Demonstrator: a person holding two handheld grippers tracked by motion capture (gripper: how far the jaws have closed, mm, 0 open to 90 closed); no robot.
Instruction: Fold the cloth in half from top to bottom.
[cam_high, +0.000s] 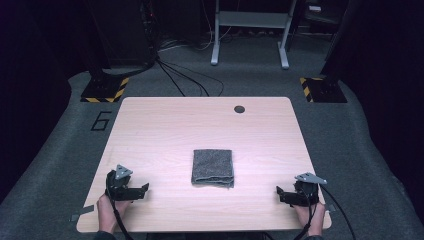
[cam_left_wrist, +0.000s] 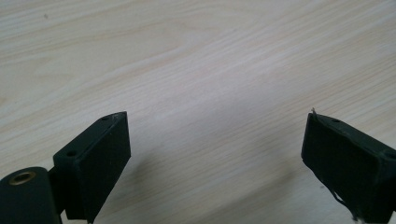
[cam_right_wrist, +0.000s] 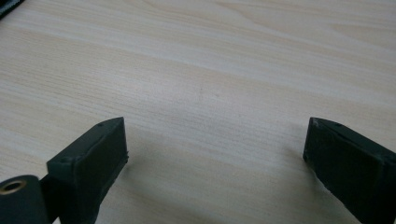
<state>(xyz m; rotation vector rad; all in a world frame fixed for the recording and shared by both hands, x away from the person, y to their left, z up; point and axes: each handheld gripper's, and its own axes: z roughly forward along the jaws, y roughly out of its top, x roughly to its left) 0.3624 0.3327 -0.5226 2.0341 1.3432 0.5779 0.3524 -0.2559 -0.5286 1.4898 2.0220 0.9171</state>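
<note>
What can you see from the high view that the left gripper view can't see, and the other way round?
From high up you see the folded grey cloth lying in the middle of the table, apart from both tongs, plus the right tongs, the person's hands, the cables and the dark floor. The left gripper view gives a close look at the wood grain and the flat inner faces of the left tongs, with bare wood between them. Both views share the pale wooden table and the left tongs, standing wide open and holding nothing.
</note>
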